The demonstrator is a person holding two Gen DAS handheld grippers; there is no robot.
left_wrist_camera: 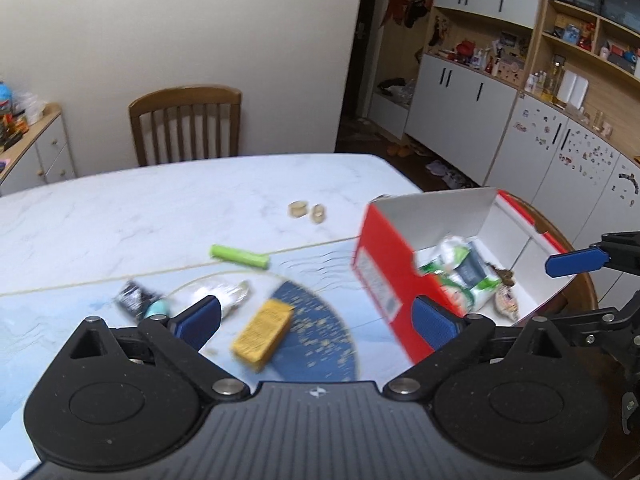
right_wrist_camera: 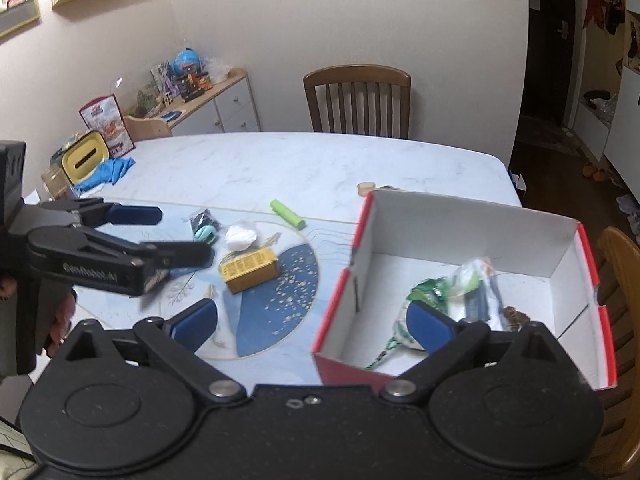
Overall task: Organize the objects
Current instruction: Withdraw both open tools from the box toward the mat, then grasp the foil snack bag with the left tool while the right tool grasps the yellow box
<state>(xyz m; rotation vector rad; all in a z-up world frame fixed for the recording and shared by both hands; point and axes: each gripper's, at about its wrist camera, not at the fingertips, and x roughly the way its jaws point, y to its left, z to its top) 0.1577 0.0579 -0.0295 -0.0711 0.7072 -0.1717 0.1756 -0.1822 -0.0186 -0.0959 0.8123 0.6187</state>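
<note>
A red-and-white cardboard box [left_wrist_camera: 394, 280] [right_wrist_camera: 464, 224] stands open on the right of the table, with green-and-white packets [left_wrist_camera: 460, 276] [right_wrist_camera: 460, 292] inside. Loose on the blue mat [right_wrist_camera: 276, 312] lie a yellow carton [left_wrist_camera: 262, 334] [right_wrist_camera: 248, 270], a green tube [left_wrist_camera: 240, 257] [right_wrist_camera: 288, 213], a white crumpled packet [right_wrist_camera: 240, 237] and a black-and-teal item [left_wrist_camera: 138, 300] [right_wrist_camera: 206, 224]. My left gripper [left_wrist_camera: 316, 316] [right_wrist_camera: 184, 234] hovers open over the mat, holding nothing. My right gripper [right_wrist_camera: 312, 320] is open and holds nothing; it straddles the box's left wall. One of its fingers [left_wrist_camera: 576, 262] shows in the left wrist view.
Two small tan round pieces [left_wrist_camera: 306, 212] lie on the marble table [left_wrist_camera: 160, 200] beyond the mat. A yellow tissue box [right_wrist_camera: 86, 160] and blue cloth [right_wrist_camera: 114, 172] sit at the far left corner. Wooden chairs [right_wrist_camera: 358, 100] [right_wrist_camera: 620, 280] stand behind and right of the table.
</note>
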